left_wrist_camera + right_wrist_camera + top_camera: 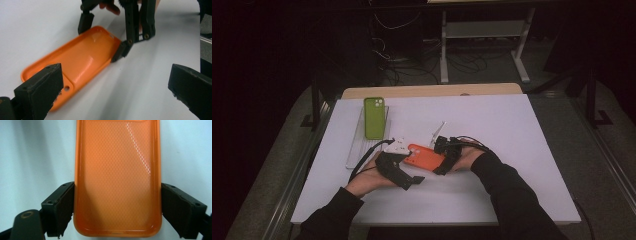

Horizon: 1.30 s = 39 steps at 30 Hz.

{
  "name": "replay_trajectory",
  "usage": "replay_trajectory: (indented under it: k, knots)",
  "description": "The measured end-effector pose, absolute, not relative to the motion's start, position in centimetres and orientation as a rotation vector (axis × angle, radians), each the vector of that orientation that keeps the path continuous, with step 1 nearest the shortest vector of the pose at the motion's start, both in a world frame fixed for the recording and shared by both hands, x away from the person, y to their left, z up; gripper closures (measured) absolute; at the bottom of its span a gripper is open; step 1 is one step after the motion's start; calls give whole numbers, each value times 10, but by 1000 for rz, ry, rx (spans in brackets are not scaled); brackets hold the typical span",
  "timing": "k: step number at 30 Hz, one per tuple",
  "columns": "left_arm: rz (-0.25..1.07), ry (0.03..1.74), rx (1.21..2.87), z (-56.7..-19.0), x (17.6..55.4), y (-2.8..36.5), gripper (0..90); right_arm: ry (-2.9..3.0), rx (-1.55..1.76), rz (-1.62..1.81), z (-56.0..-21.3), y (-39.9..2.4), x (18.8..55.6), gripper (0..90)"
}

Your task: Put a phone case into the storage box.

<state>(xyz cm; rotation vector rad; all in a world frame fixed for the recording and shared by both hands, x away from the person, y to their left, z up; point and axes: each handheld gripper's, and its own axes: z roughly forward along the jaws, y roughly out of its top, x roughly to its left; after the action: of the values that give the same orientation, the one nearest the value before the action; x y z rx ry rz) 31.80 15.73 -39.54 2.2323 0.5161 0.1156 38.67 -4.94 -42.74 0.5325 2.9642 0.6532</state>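
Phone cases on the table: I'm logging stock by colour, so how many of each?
Orange phone case: 1
Green phone case: 1
Total: 2

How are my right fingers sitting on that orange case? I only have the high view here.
Observer: The right gripper has its fingers against both long edges of the orange case, near one short end.
Operator: Which side faces up?
Observer: The hollow inside. It's empty, with a fine dotted texture.
Operator: And the left gripper?
Observer: The left gripper is open wide. One finger sits by the case's camera-hole end, the other is well clear of it over the white table.
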Motion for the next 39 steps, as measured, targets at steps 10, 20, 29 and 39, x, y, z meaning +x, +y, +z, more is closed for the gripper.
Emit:
replay_trajectory:
  k: [10, 20, 29, 39]
  knots:
    - [110, 532, 2221, -394, 321, 158, 0, 2923, 536, 671, -403, -81, 382, 154]
    - [108, 542, 2225, -386, 337, 163, 0, 2937, 559, 693, -391, -123, 380, 153]
    - [116, 456, 2215, -370, 351, 156, 0, 2949, 541, 699, -382, -149, 370, 153]
    - [75, 335, 2240, -359, 364, 146, 0, 2974, 523, 711, -383, -158, 367, 153]
